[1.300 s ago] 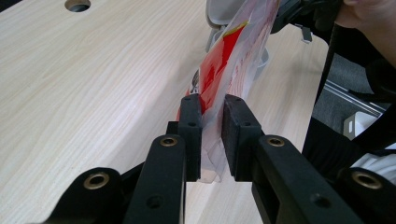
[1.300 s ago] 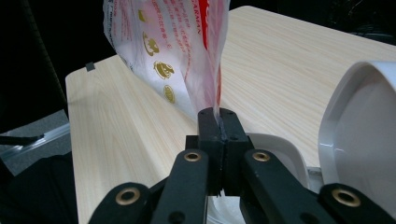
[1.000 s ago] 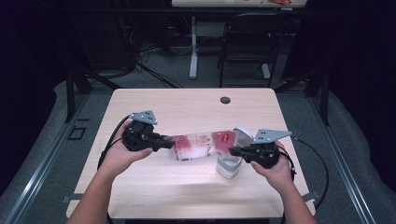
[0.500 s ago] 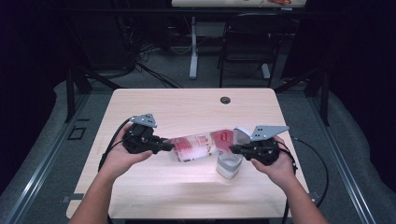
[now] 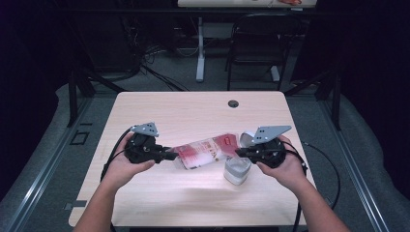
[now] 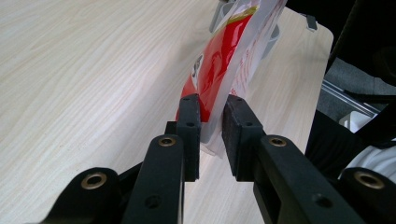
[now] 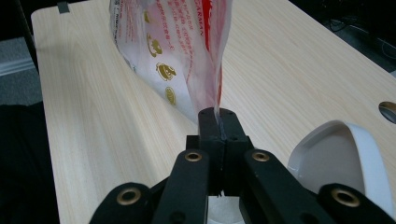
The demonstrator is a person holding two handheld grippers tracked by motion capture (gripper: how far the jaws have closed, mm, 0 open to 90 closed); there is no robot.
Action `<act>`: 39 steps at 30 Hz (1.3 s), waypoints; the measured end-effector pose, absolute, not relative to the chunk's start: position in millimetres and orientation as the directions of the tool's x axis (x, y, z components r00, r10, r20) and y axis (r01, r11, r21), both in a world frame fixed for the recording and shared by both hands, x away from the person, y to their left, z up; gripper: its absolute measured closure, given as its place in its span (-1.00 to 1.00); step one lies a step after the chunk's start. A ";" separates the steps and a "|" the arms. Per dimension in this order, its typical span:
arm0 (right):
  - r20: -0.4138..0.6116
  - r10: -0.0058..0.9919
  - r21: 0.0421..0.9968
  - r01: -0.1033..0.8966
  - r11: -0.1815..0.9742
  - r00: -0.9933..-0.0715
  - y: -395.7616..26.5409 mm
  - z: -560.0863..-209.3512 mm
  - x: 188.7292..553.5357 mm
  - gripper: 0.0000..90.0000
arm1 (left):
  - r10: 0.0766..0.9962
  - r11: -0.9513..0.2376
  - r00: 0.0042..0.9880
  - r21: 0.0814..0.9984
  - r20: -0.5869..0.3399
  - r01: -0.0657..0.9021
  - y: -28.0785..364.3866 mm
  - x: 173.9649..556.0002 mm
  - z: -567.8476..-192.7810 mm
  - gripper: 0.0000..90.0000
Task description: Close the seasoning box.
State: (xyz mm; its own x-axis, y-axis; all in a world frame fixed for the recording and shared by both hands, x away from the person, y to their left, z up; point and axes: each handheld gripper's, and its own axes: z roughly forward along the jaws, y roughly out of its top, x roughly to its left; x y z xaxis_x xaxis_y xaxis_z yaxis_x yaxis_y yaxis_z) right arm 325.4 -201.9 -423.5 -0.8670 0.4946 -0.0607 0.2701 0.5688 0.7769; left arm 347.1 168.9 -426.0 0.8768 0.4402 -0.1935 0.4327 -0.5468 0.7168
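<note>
A red and white plastic pouch (image 5: 205,151) hangs lengthwise in the air between my two grippers, just above the table. My left gripper (image 5: 170,155) is shut on its thick bottom end, and the pouch (image 6: 219,70) runs away from the left gripper's (image 6: 211,126) two pads. My right gripper (image 5: 240,152) is shut tight on the thin top seam of the pouch (image 7: 177,46), as the right gripper (image 7: 218,122) view shows. A grey container (image 5: 237,170) stands on the table under the right end, with its white lid (image 7: 341,158) flipped up.
The light wooden table (image 5: 193,111) has a cable hole (image 5: 233,103) near its far edge. Cables trail from both grippers over the near side edges. A dark chair (image 5: 256,43) and a table leg stand beyond the far edge.
My right gripper has lifted slightly with its end of the pouch. The left gripper has stayed where it was.
</note>
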 end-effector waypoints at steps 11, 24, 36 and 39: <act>-0.116 0.480 0.734 0.251 0.631 -0.869 -194.0 -410.0 323.5 1.00 | 0.434 -0.545 0.882 0.726 -0.183 0.419 170.3 344.3 -434.8 0.72; -0.177 0.450 0.667 0.230 0.709 -0.876 -176.7 -399.0 322.4 1.00 | 0.438 -0.529 0.878 0.736 -0.190 0.423 178.9 341.0 -451.1 0.72; -0.205 0.421 0.628 0.211 0.749 -0.883 -156.3 -394.9 325.1 1.00 | 0.457 -0.524 0.869 0.731 -0.191 0.437 190.3 341.0 -462.0 0.71; -0.209 0.415 0.620 0.208 0.756 -0.885 -152.7 -393.1 326.6 1.00 | 0.459 -0.522 0.867 0.731 -0.194 0.440 192.7 340.7 -462.8 0.71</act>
